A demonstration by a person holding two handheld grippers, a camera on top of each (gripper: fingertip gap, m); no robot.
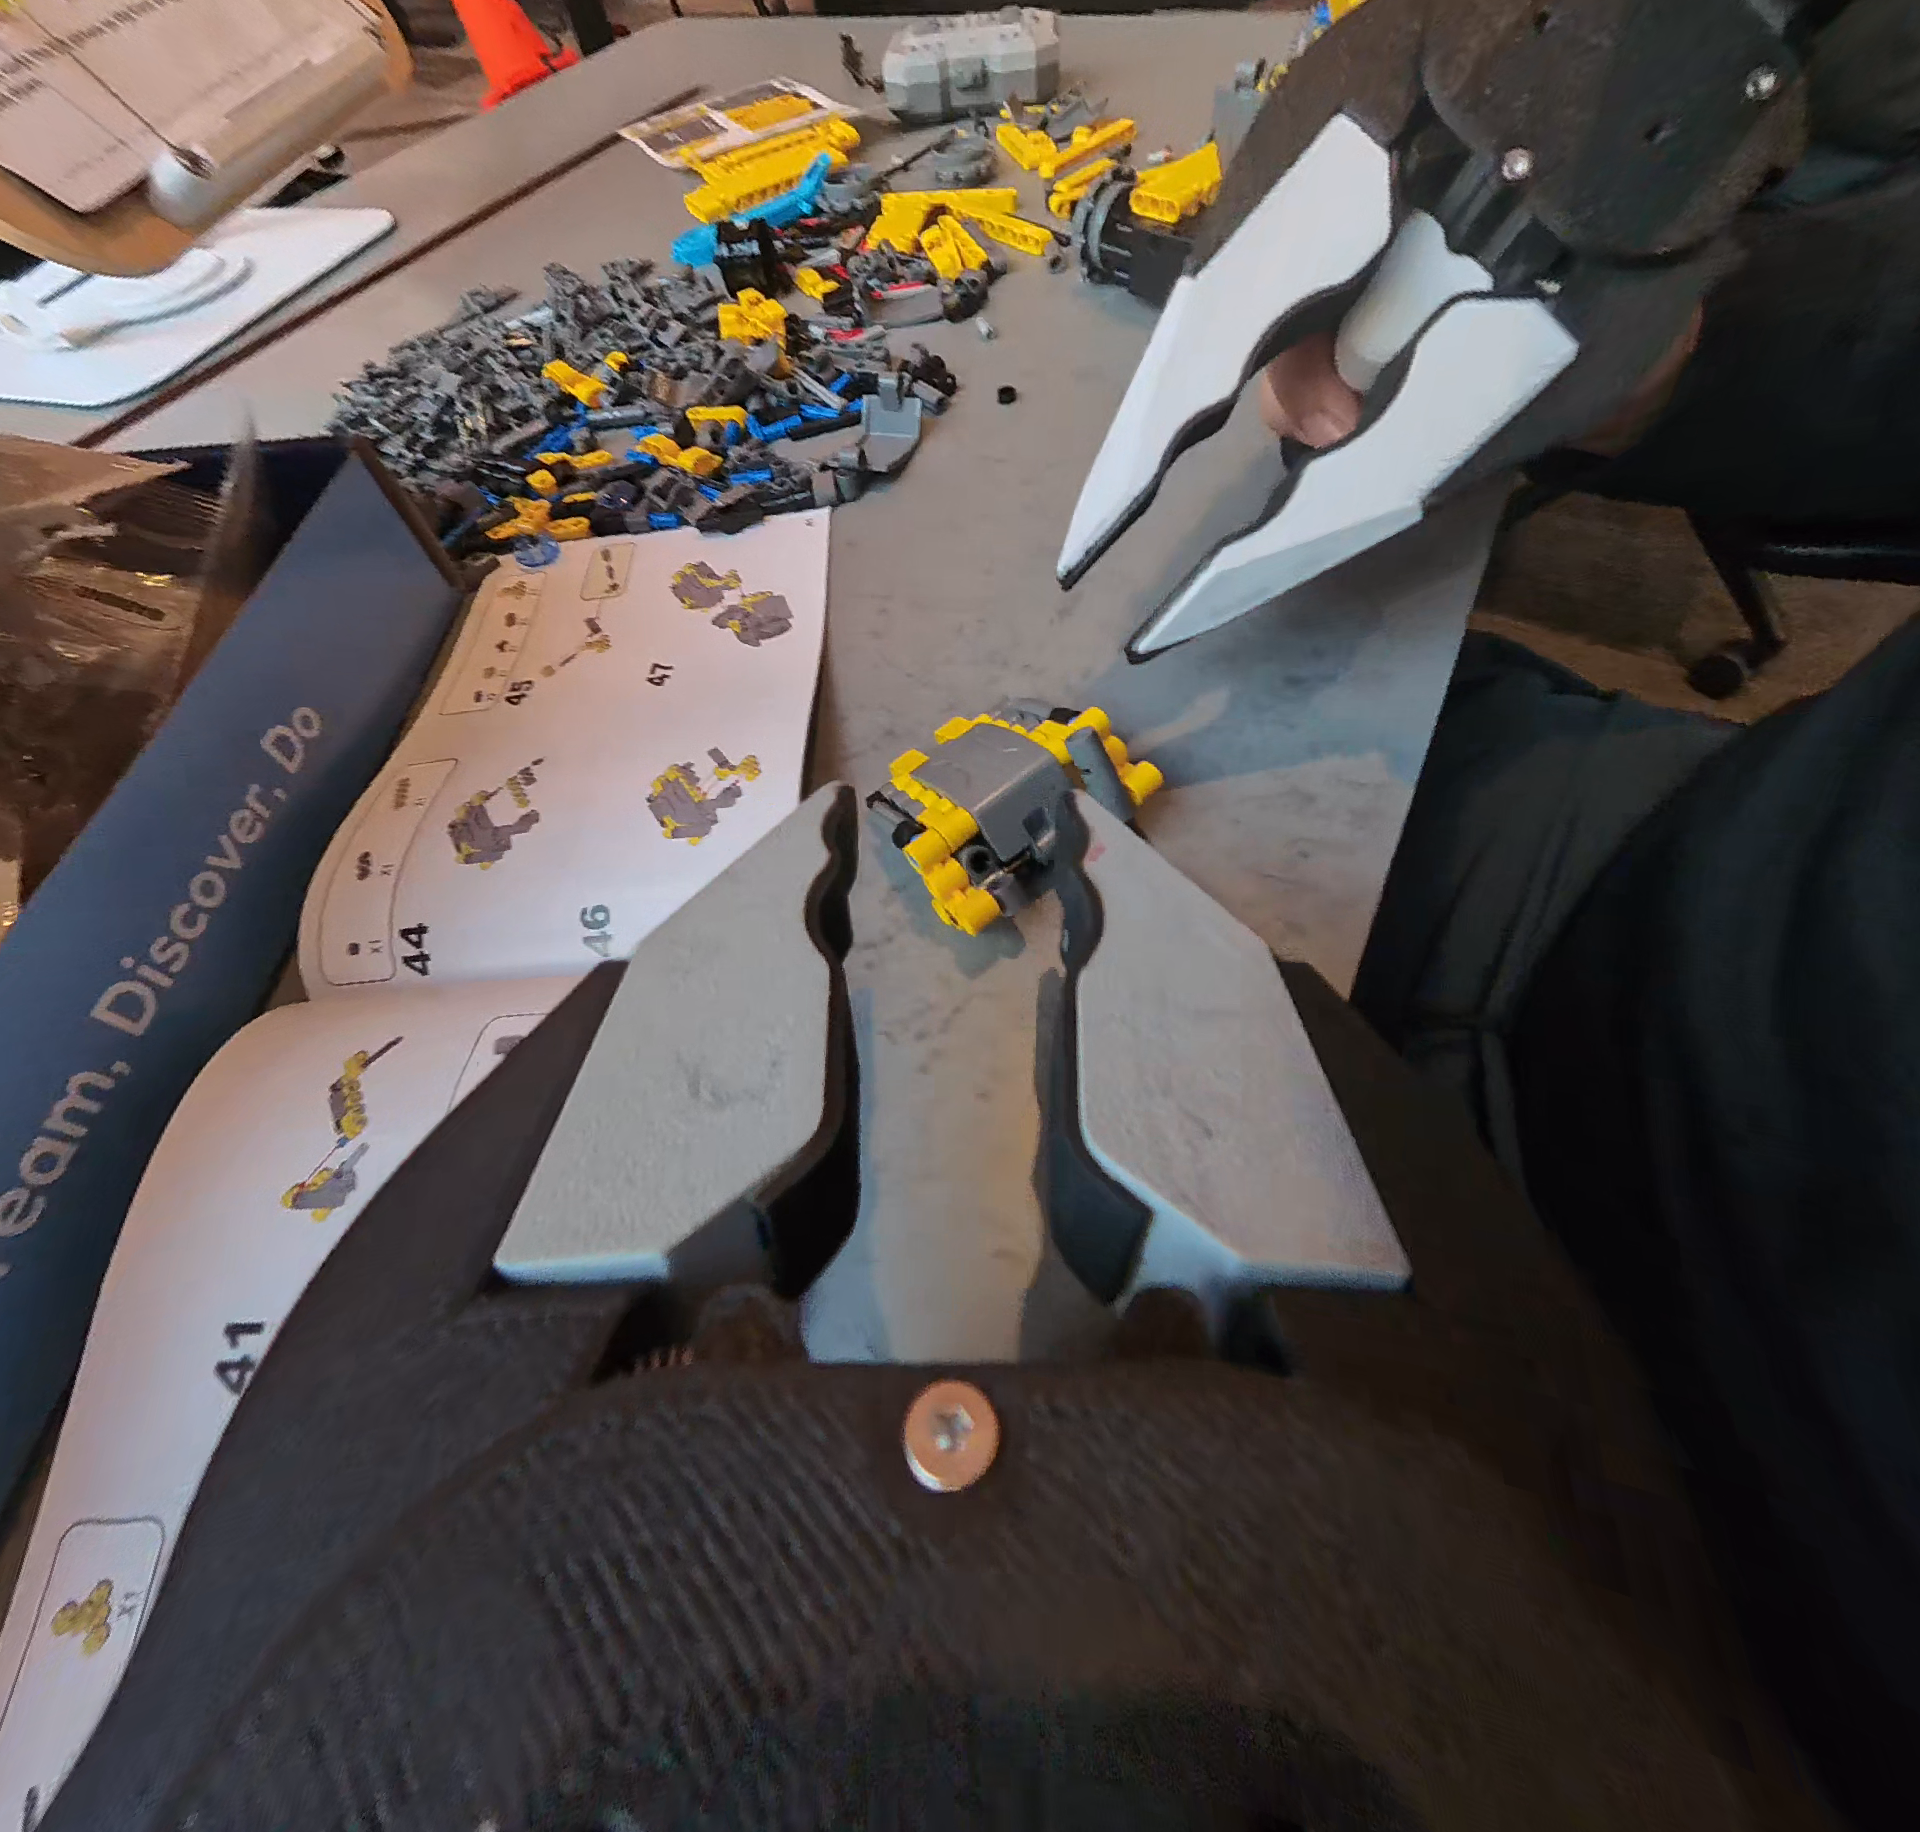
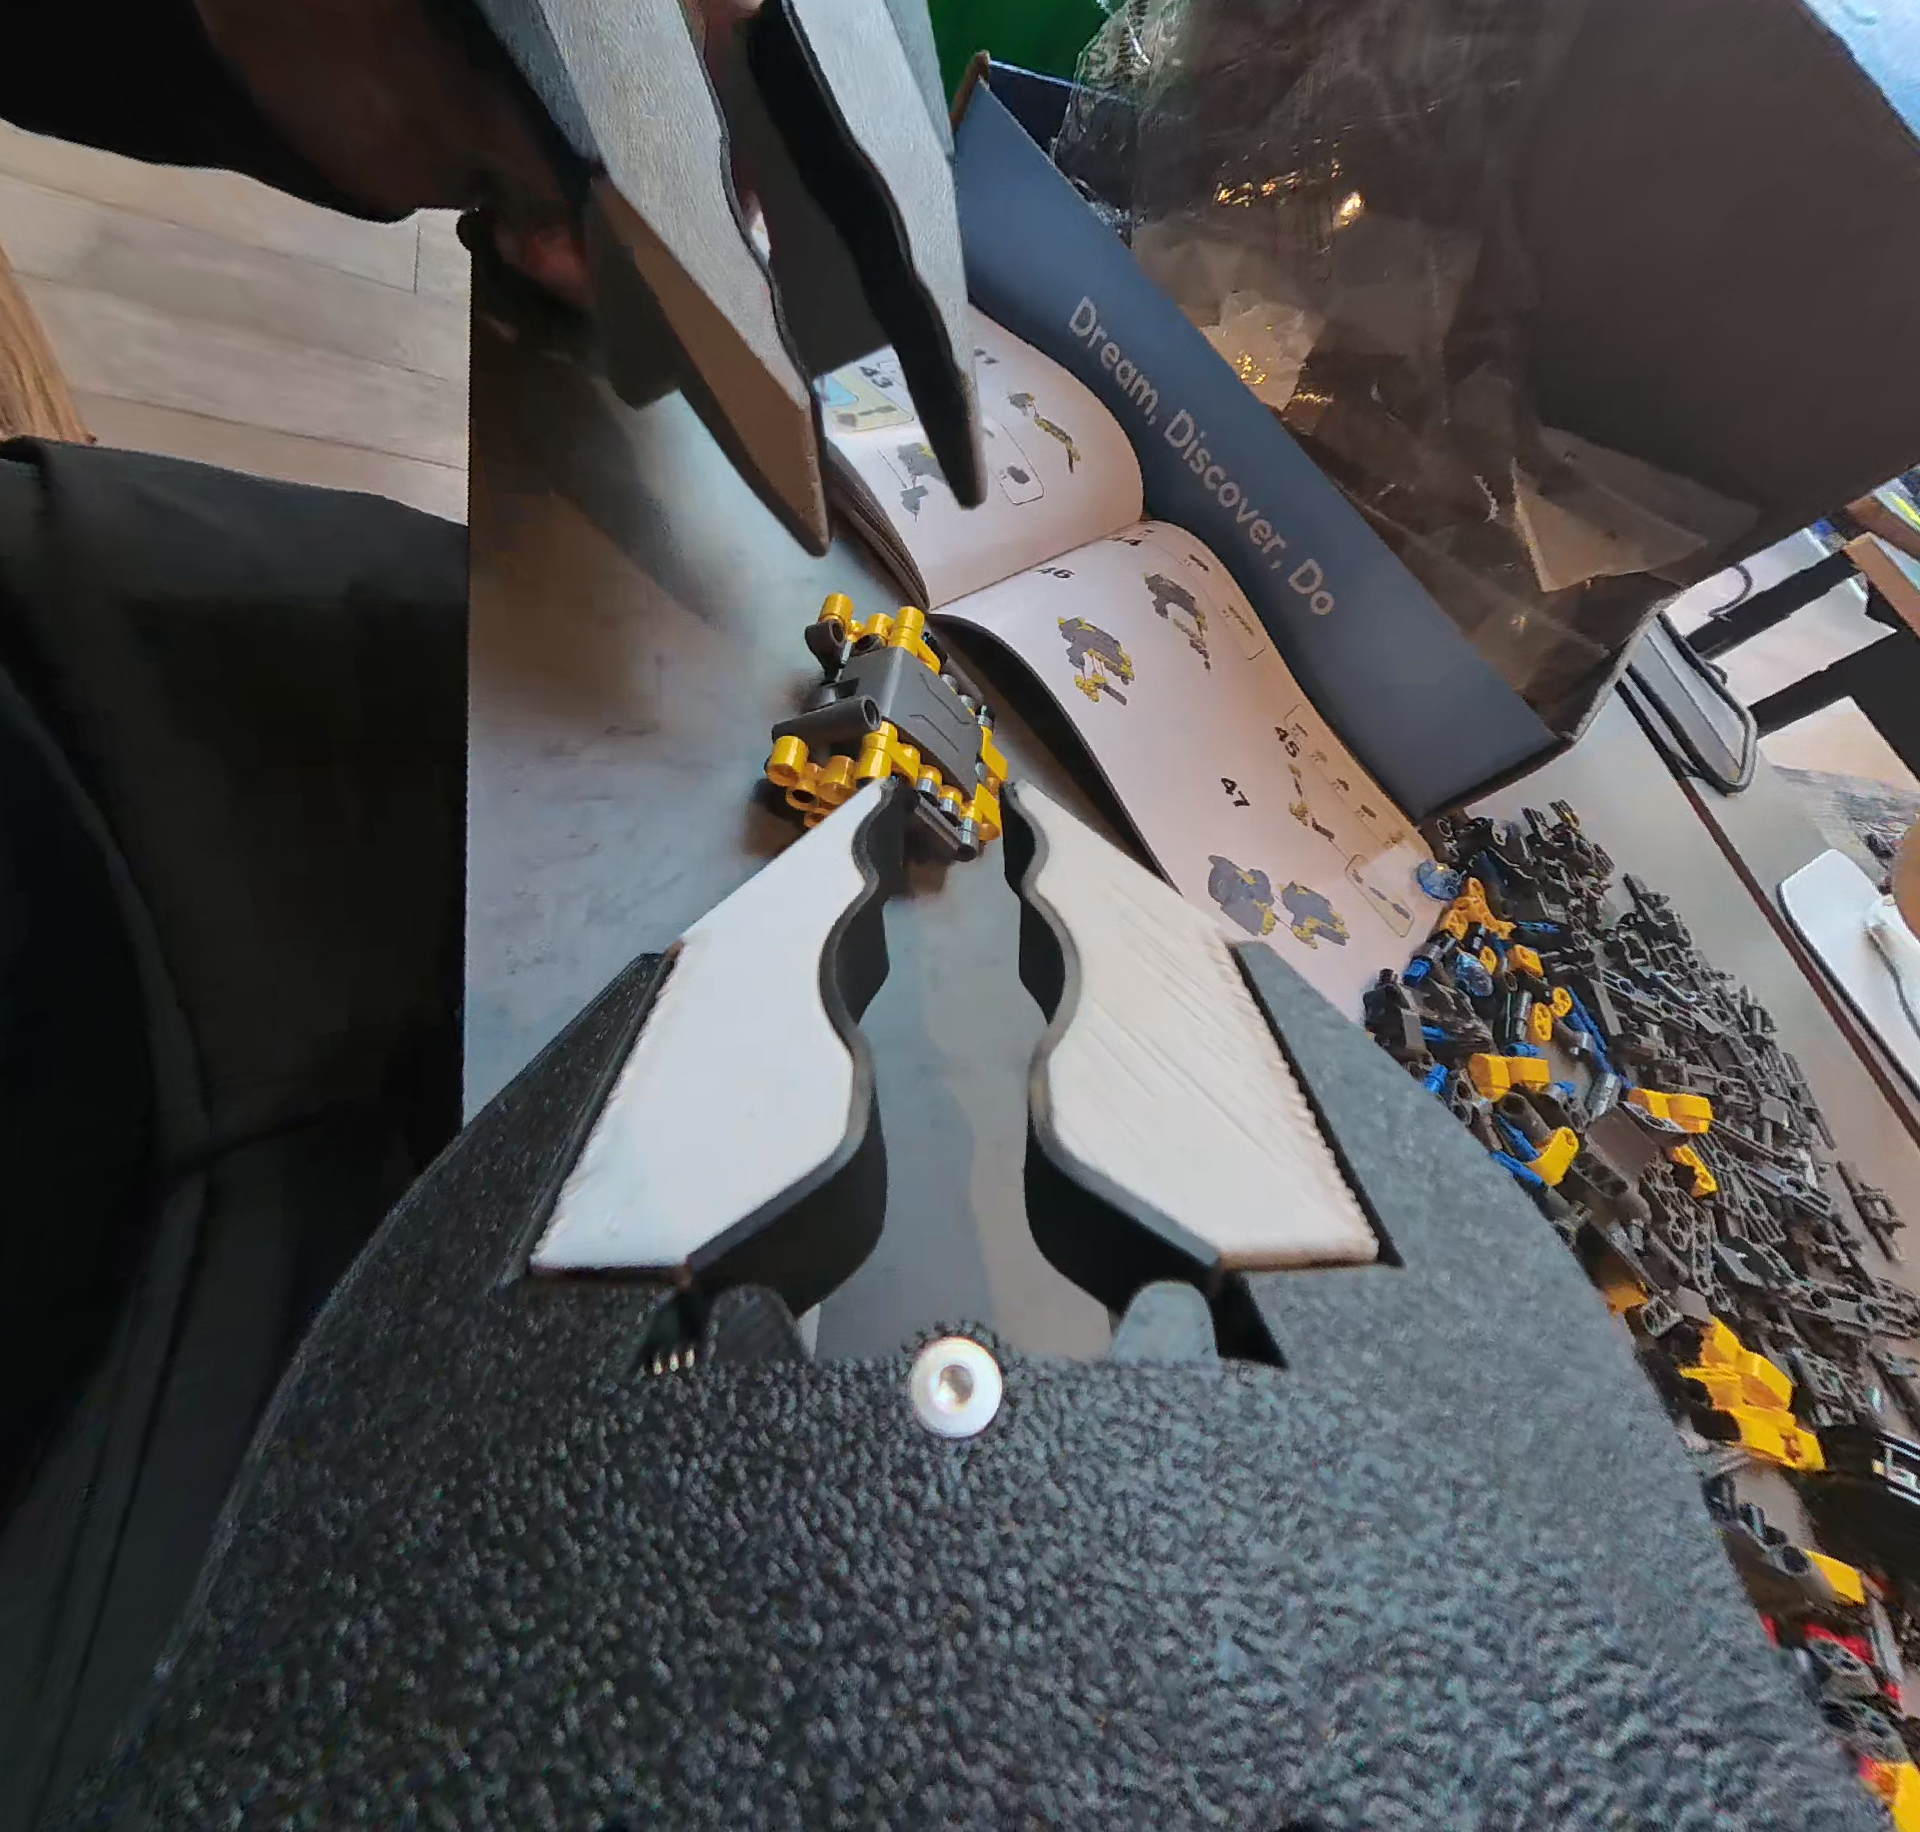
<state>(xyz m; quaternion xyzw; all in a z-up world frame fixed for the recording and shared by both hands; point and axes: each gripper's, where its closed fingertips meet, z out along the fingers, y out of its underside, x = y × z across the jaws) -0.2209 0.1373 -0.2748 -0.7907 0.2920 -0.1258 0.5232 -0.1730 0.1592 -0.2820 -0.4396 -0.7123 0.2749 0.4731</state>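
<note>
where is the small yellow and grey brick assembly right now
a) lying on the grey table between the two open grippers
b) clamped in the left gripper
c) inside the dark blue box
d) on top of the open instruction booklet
a: the yellow and grey brick assembly lies on the grey table just beside the open instruction booklet, with the left gripper and right gripper both open near it, neither shut on it.

Looked like an office or lab, grey desk (image 1: 1039, 556) strewn with bricks (image 1: 623, 411), open manual (image 1: 582, 743), cone (image 1: 499, 26) at upper left
</note>
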